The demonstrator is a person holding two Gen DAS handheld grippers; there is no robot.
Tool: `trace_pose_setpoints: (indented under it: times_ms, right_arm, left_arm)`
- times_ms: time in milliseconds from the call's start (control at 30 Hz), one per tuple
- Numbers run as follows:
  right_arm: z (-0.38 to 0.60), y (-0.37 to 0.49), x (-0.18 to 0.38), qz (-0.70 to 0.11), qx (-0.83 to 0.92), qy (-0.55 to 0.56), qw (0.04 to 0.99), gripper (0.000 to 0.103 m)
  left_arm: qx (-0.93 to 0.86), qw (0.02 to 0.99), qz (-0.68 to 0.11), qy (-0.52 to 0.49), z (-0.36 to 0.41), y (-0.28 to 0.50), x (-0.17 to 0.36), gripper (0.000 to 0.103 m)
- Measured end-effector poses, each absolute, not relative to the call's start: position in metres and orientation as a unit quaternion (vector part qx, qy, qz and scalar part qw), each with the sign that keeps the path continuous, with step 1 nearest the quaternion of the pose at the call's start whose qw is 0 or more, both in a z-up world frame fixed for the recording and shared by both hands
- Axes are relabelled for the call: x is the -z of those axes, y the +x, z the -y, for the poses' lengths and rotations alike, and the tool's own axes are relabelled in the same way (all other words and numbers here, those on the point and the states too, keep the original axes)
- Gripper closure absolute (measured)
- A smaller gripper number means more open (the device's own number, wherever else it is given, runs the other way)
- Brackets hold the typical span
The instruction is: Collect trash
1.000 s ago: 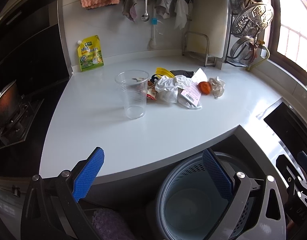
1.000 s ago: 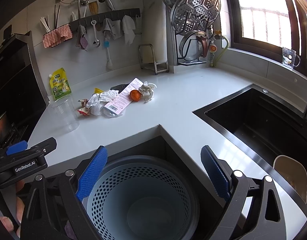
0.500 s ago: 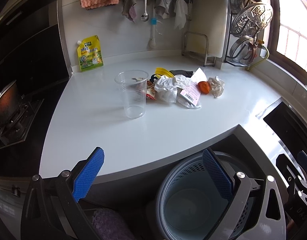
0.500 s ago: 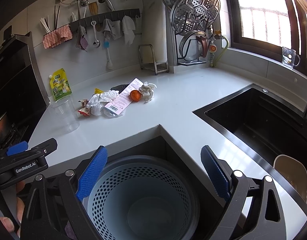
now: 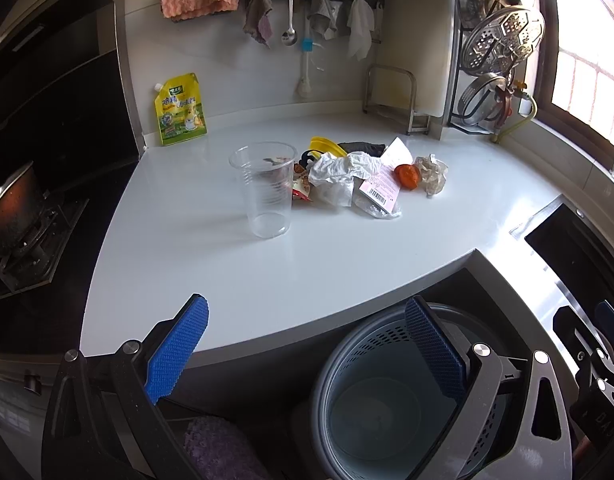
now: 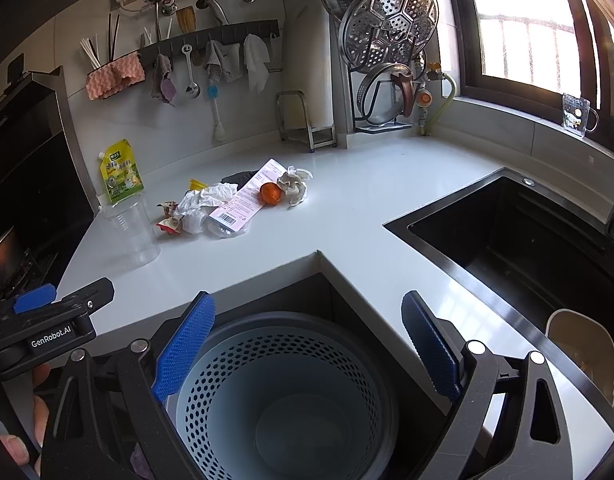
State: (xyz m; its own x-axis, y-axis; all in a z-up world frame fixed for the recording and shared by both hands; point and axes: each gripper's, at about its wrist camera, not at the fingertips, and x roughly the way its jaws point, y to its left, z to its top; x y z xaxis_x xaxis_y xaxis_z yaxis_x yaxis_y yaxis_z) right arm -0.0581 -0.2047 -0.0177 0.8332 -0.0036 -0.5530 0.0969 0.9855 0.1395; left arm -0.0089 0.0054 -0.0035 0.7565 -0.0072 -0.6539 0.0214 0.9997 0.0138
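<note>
A heap of trash lies mid-counter: crumpled white tissue (image 5: 339, 168) (image 6: 203, 198), a barcoded receipt (image 5: 381, 188) (image 6: 243, 200), an orange peel (image 5: 407, 176) (image 6: 271, 193), a crinkled wrapper (image 5: 433, 172) (image 6: 294, 184) and a red snack wrapper (image 5: 301, 190) (image 6: 169, 220). A clear plastic cup (image 5: 265, 188) (image 6: 127, 232) stands upright to its left. Below the counter's front edge stands a grey perforated bin (image 5: 387, 392) (image 6: 283, 396), with nothing inside. My left gripper (image 5: 307, 344) hangs open near that edge. My right gripper (image 6: 307, 340) hangs open over the bin.
A black sink (image 6: 519, 240) is sunk into the counter at the right. A stove with a pot (image 5: 11, 208) sits at the left. A yellow pouch (image 5: 181, 110) leans on the back wall; a rack of steel lids (image 5: 499, 48) stands at the back right.
</note>
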Motion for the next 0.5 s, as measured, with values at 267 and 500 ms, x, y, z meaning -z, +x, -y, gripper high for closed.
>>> trace_pose_setpoints:
  times_ms: [267,500]
  right_arm:
    - [0.2049,-0.0586,0.0178,-0.288,0.026,0.082,0.954,0.013]
    - [0.2022,-0.0589,0.0171,-0.290,0.024,0.081,0.953,0.013]
  left_arm:
    - [0.008,0.937,-0.349,0.010,-0.0054,-0.0090,0.0037,0.006]
    - [0.008,0.937,-0.349,0.010,-0.0057,-0.0098,0.0033,0.006]
